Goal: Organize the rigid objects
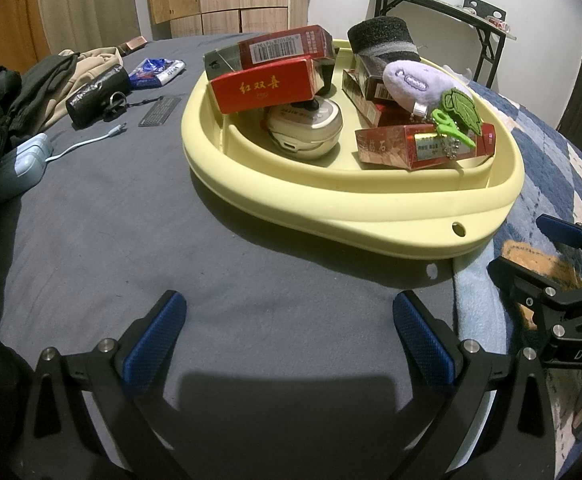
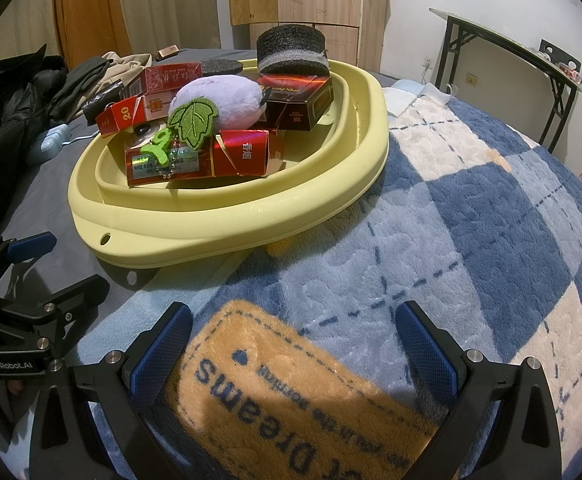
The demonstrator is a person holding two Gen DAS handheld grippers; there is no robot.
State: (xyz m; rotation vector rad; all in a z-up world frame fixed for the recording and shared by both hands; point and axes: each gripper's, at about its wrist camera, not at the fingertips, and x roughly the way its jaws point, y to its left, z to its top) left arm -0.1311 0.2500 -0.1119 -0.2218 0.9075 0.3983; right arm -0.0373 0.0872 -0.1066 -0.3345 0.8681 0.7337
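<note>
Ahead of the left gripper [image 1: 289,340], spread wide and empty over grey sheet, the pale yellow oval plastic basin [image 1: 331,200] sits heaped with red cardboard boxes [image 1: 265,86], probably near sorted; its far contents are hidden. From the right view, the right gripper [image 2: 293,346] gapes empty over checked blanket, basin far-left; next move likely needs a remaining item, none clearly visible.

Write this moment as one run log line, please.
left gripper: open, empty, over grey sheet | right gripper: open, empty, over blanket | yellow basin: filled with boxes
</note>
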